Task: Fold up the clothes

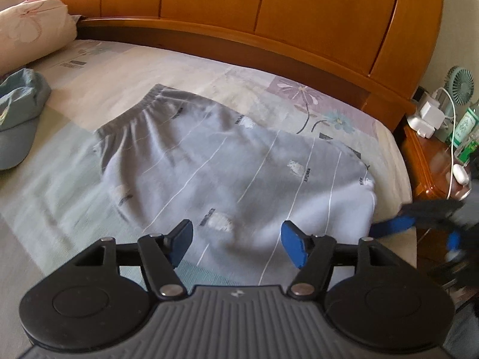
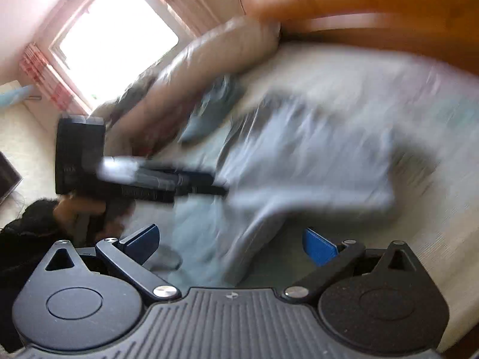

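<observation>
Grey trousers lying on the bed, both grippers spread wide and empty.

Left wrist view: the left gripper hovers unclenched over the folded grey trousers on the bed sheet; soft, light cloth, best pinched at the elastic waistband or hem corners.
Right wrist view: badly blurred, the right gripper gapes above the trousers' near edge.

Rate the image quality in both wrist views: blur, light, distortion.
Left wrist view: mostly sharp, mild smear on the grey pants, the right gripper streaked at the frame's edge, fisheye bending the headboard. Right wrist view: heavy motion blur throughout, window blown out white, only the gripper's own body crisp.
</observation>
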A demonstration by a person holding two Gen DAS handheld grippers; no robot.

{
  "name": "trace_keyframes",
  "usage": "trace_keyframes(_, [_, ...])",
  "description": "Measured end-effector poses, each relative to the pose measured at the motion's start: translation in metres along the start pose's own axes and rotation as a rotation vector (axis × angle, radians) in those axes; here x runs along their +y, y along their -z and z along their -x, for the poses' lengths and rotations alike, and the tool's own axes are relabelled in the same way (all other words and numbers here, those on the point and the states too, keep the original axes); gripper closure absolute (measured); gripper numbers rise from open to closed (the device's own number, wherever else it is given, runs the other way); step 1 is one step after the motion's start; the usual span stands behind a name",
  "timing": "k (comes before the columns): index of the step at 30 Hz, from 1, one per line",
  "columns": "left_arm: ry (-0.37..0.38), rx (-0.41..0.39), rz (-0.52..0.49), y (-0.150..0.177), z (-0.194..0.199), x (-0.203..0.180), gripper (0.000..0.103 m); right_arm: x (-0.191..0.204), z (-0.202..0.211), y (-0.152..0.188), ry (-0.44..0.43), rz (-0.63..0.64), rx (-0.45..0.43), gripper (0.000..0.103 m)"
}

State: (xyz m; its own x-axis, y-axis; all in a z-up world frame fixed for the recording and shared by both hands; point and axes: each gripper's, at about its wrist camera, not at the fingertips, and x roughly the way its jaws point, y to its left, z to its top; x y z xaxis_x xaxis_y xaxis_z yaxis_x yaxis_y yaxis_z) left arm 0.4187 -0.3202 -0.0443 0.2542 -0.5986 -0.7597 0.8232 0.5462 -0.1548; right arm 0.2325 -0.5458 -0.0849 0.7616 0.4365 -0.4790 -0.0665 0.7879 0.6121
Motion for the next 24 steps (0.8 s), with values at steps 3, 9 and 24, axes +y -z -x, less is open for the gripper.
trace_keyframes(3, [0.006, -0.009, 0.024, 0.005, 0.003, 0.005, 0.036, -0.005, -0.018, 0.005, -0.011, -0.032, -0.002, 0.003])
trace_keyframes(9, [0.005, -0.013, 0.039, 0.01, 0.009, 0.011, 0.036, -0.011, -0.056, 0.008, -0.003, -0.096, 0.009, 0.058])
trace_keyframes(24, [0.053, -0.044, 0.027, 0.0, 0.003, 0.001, 0.036, -0.004, -0.022, 0.01, -0.09, -0.105, 0.126, 0.075])
